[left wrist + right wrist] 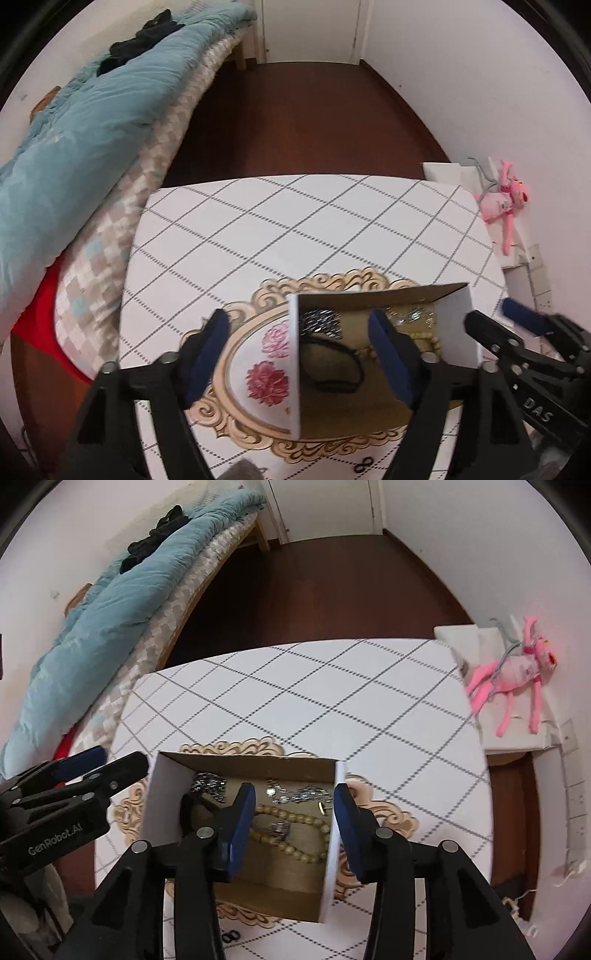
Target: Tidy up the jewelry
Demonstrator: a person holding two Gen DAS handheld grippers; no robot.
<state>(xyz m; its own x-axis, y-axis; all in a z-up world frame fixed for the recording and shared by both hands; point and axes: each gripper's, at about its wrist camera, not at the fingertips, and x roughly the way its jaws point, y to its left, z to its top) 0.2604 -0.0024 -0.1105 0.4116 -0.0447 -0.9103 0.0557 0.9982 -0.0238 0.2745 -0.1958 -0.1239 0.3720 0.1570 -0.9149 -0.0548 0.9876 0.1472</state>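
A white cardboard box (pixel 458 325) (pixel 166 797) with a brown inside stands on an ornate flowered tray (pixel 255 354) (pixel 391 816). It holds a yellow bead necklace (pixel 295 845), silver chains (pixel 210 784), a small silver piece (pixel 279 830) and a black cord (pixel 340 365). My left gripper (pixel 299 358) is open and straddles the box's left wall. My right gripper (pixel 295 830) is open and straddles the box's right wall. Each gripper shows in the other's view.
The tray lies on a white table (pixel 295 221) (pixel 332 694) with a grey diamond grid. A bed with a teal duvet (pixel 92 122) runs along the left. A pink plush toy (pixel 517 675) lies on a white ledge at the right. Small black rings (pixel 231 937) lie near the table's front.
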